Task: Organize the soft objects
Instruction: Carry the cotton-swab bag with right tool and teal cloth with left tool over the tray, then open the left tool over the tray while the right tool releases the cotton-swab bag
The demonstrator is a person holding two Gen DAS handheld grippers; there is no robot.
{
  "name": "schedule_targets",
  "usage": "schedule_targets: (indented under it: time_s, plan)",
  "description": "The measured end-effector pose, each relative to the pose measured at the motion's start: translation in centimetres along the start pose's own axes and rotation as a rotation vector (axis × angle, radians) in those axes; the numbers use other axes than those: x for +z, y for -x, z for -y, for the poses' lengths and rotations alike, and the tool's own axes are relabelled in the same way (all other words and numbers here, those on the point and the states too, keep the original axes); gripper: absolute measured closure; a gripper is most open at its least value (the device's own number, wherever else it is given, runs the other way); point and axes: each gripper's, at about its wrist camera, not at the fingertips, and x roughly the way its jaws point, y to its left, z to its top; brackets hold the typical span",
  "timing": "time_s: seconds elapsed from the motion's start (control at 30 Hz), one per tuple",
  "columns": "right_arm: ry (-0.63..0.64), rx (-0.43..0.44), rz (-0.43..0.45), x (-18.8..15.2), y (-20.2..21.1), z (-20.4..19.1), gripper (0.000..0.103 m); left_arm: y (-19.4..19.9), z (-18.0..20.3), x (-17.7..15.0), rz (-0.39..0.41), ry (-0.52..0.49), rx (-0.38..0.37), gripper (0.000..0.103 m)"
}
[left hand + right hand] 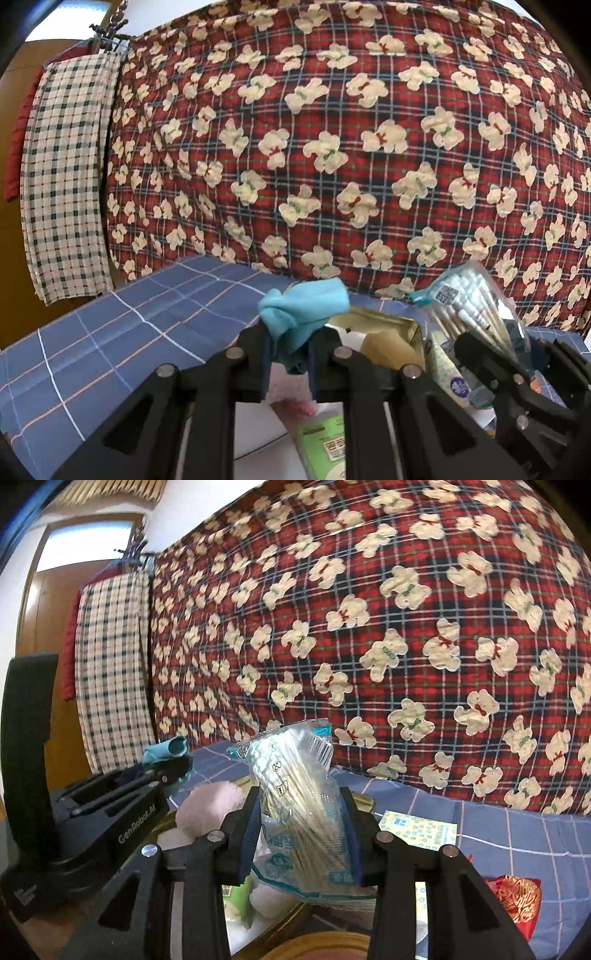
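Surface: a blue checked cloth (517, 834) with thin white and pink lines covers the flat top, which runs back to a hanging red plaid blanket printed with cream bears (369, 627).
Box: a gold-rimmed open box (391, 332) sits on the blue cloth.
Packet: a flat pale-yellow tissue packet with blue ring print (421, 829) lies on the cloth just right of the box.
Pouch: a red pouch with gold embroidery (517, 897) lies on the cloth, nearer the camera than the packet.
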Motion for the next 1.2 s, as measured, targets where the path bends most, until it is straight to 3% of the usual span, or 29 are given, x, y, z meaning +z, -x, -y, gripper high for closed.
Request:
schedule_targets:
  time_s: [0.23,1.0,1.13,1.2]
  plan:
    - [0.053,0.01,-0.02,-0.1,-0.4,-1.1,0.061,-1.0,-0.9,-0.6,-0.055,0.012,0.017,0.09]
    - [0.126,0.064,-0.169,-0.3,-2.6,-2.6,0.06,-1.6,-2.4,-1.7,-0.118,0.026,0.043,0.089]
    - [0.131,0.09,-0.167,-0.4,-2.5,-2.8,0.056,-1.7,-2.5,-1.9,-0.126,0.018,0.042,0.083]
    - [0.134,0.083,-0.157,-0.3,-2.4,-2.8,0.043,-1.6,-2.5,-1.9,-0.123,0.02,0.041,0.074]
